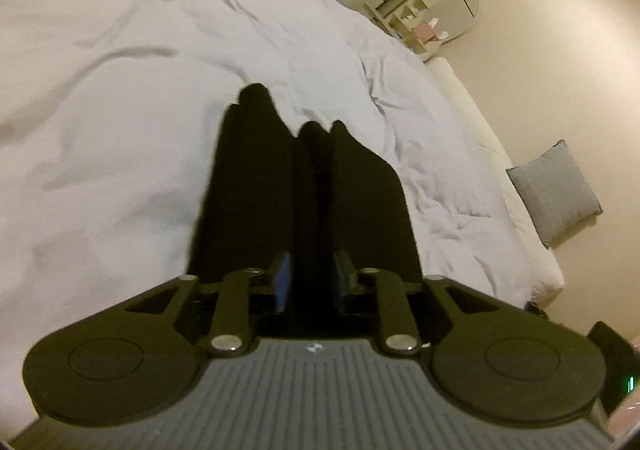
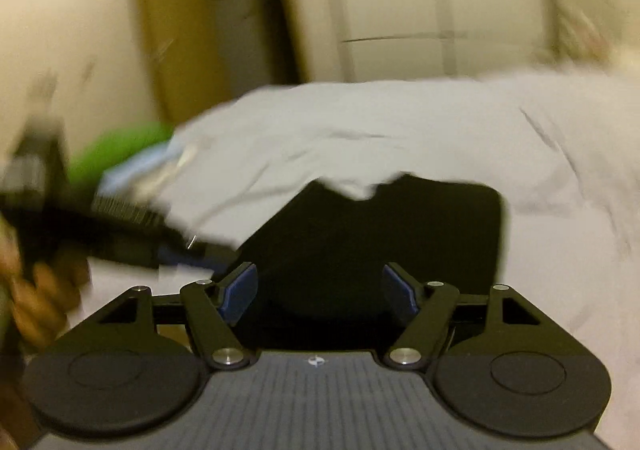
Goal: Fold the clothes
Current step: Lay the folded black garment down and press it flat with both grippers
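A black garment [image 1: 260, 169] lies in long folds on the white bedsheet [image 1: 120, 89], running away from my left gripper [image 1: 312, 270]. Its near end passes between the narrowly parted blue pads [image 1: 282, 282], whose inner face shows bare, so the gripper is open. In the blurred right wrist view the same black garment [image 2: 380, 230] lies as a flat dark patch on the sheet [image 2: 360, 121]. My right gripper [image 2: 320, 282] hovers just before it, open wide, nothing between its pads. The left gripper [image 2: 100, 217] shows at left, held by a hand [image 2: 36, 290].
A green and light-blue heap of clothes [image 2: 120, 145] sits at the bed's far left. A grey cushion [image 1: 554, 189] leans against the wall beyond the mattress edge [image 1: 500, 169]. A shelf with small items [image 1: 420, 21] stands at the wall. Wardrobe doors [image 2: 400, 9] rise behind the bed.
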### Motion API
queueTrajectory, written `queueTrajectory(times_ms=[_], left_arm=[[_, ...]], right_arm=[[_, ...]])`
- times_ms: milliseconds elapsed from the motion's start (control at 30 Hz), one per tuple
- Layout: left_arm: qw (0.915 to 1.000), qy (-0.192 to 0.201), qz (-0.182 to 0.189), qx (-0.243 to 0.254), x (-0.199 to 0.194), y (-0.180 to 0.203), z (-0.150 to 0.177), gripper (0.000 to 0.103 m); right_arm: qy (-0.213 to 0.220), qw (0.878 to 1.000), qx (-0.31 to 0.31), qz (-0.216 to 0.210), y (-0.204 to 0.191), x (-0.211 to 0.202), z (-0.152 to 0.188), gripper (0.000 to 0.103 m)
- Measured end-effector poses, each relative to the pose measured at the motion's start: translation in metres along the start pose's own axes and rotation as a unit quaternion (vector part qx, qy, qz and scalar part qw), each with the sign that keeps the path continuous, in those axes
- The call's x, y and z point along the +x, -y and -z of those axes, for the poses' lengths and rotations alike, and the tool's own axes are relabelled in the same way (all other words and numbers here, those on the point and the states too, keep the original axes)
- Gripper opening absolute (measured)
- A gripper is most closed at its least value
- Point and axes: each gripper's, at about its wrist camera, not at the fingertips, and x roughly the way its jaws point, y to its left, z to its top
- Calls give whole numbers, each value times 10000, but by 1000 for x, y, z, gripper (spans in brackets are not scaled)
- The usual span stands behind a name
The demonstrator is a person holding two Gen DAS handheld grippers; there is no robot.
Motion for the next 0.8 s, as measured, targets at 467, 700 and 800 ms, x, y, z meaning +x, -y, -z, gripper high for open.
queueTrajectory(times_ms=[467, 700, 800], left_arm=[[9954, -659, 396, -571, 113, -3, -43, 36], [9979, -179, -49, 629, 91, 30, -35, 13], [9926, 257, -131, 1183, 54, 39, -33, 13]], right_arm=[[-277, 8598, 5066, -573, 179, 49, 34, 62], [-418, 9120, 4071, -268, 145, 49, 12, 37], [-411, 9439, 3277, -76, 114, 41, -3, 37]])
